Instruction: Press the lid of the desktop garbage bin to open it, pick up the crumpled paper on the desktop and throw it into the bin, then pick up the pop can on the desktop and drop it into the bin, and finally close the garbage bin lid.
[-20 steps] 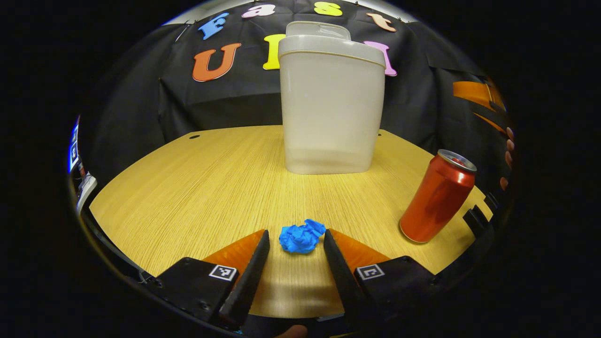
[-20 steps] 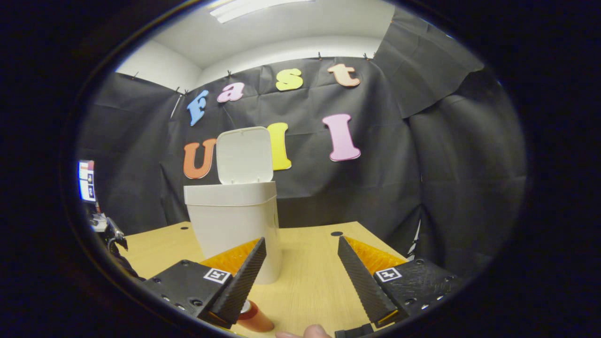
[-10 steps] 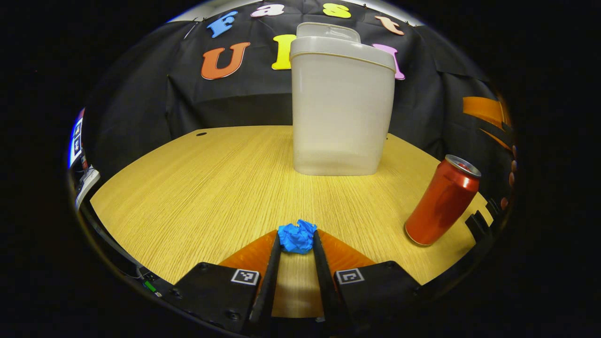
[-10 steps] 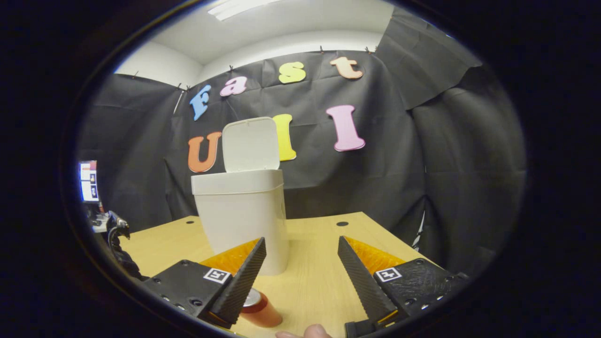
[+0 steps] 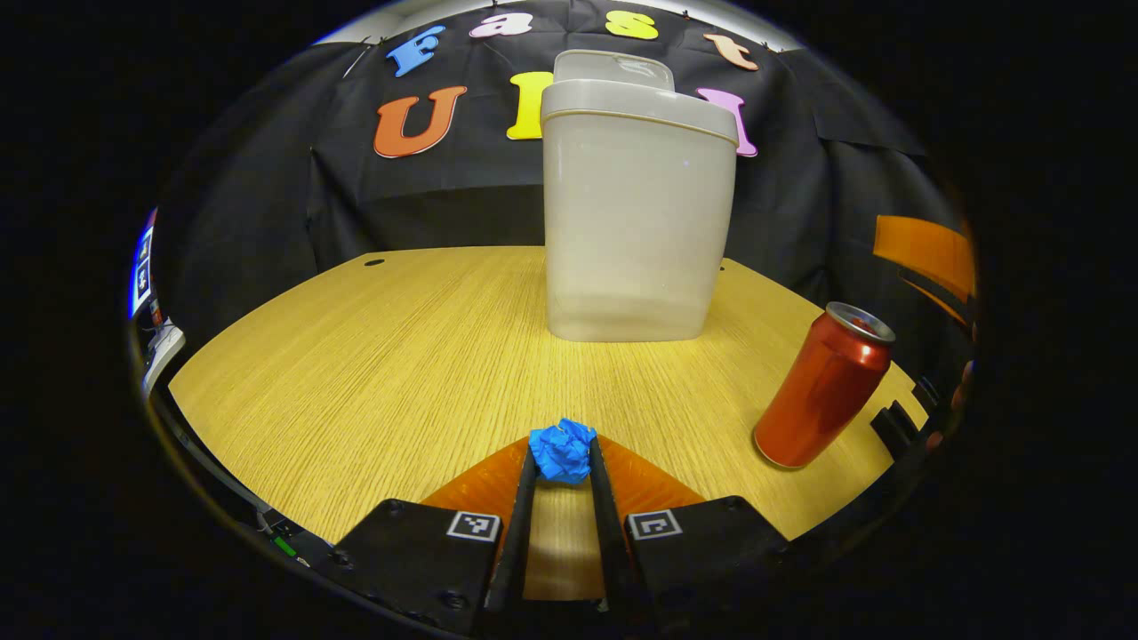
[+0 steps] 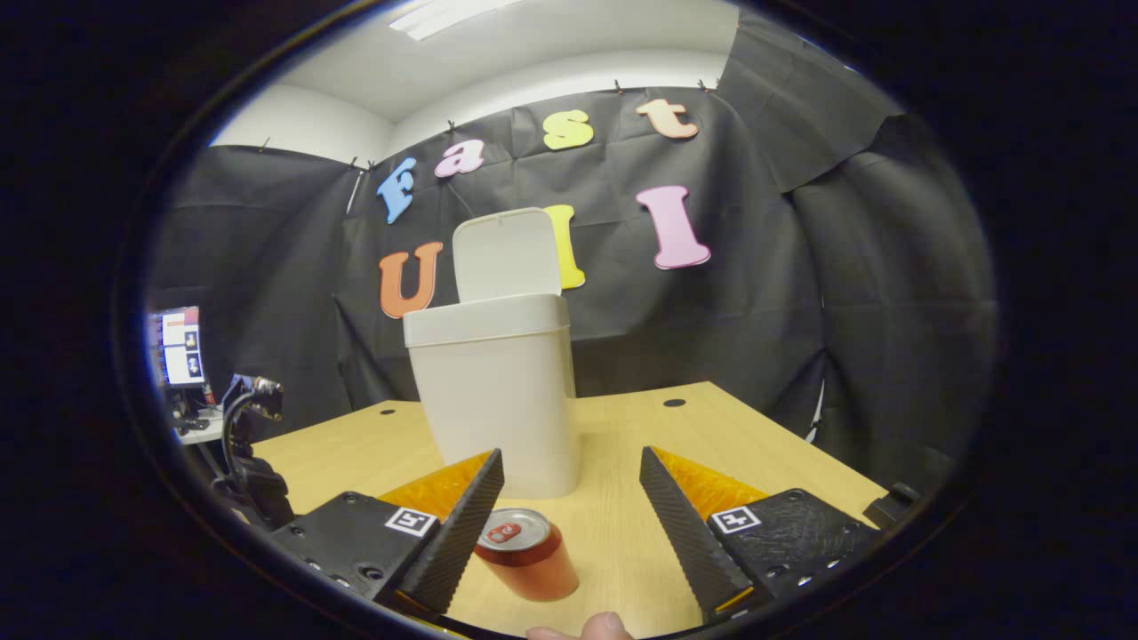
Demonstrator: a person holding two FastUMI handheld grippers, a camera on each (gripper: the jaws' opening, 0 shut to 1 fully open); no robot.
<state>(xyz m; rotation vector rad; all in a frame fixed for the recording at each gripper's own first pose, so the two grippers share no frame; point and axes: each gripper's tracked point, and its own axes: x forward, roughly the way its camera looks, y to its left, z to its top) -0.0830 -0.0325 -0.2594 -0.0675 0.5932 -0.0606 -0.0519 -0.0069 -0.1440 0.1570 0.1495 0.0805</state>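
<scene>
Crumpled blue paper ball (image 5: 562, 451) sits low on the near middle of the light wooden desktop (image 5: 373, 356), pinched at the tips of the left gripper (image 5: 560, 462), whose two fingers have closed narrowly against its sides; whether the ball is lifted off the wood cannot be told. Beyond it, toward the far edge of the desk, stands the tall pale translucent plastic garbage bin (image 5: 636, 222) with its flip lid (image 6: 508, 253) raised upright at the back. To the right of the paper and well apart from it, the red aluminium pop can (image 5: 822, 397) stands upright on the desk, its silver top showing. In the right gripper view the right gripper (image 6: 569, 520) hangs above that can (image 6: 526, 551) with its fingers spread wide and gripping nothing, the can lying below and between them, nearer the left finger. A fingertip (image 6: 591, 628) shows at the bottom edge of that view. At far left, off the desk, a lit monitor (image 6: 182, 345) stands beside dark equipment
</scene>
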